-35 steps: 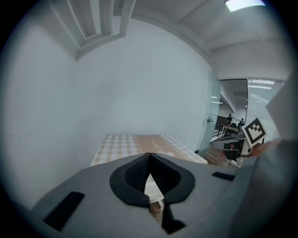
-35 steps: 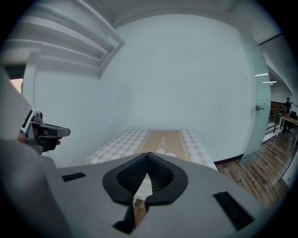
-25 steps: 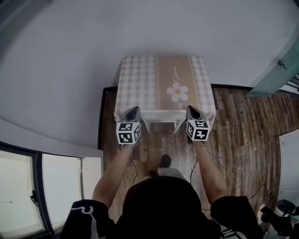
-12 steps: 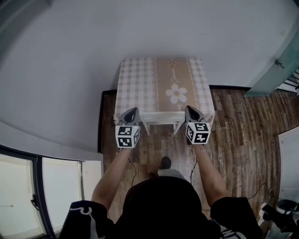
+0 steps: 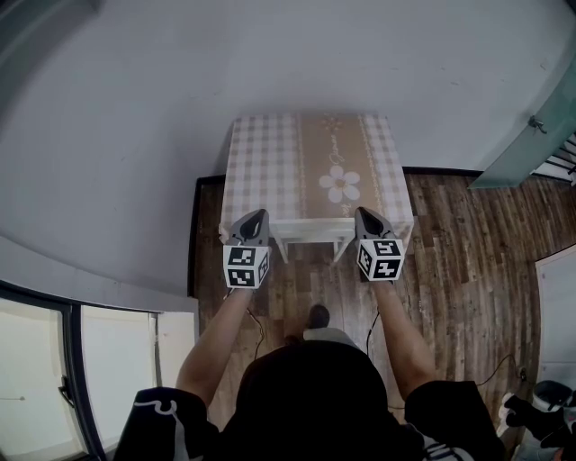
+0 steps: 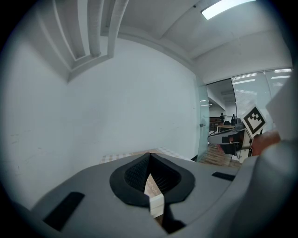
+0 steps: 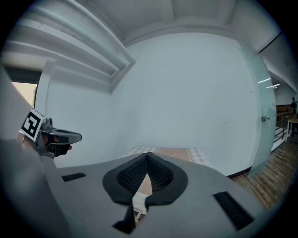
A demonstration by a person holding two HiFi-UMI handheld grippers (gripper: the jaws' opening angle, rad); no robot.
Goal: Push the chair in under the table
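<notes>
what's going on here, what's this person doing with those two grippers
A person stands facing a small table with a checked cloth, set against the wall, and holds a gripper in each hand. The left gripper and right gripper sit at the two ends of a white chair's back, jaws shut. The chair is already mostly tucked under the table's near edge.

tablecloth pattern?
Pale checked tablecloth with a tan centre stripe and a white flower; head view shows it best.

Office: glass door (image 5: 520, 151), ceiling strip light (image 6: 226, 7)
</notes>
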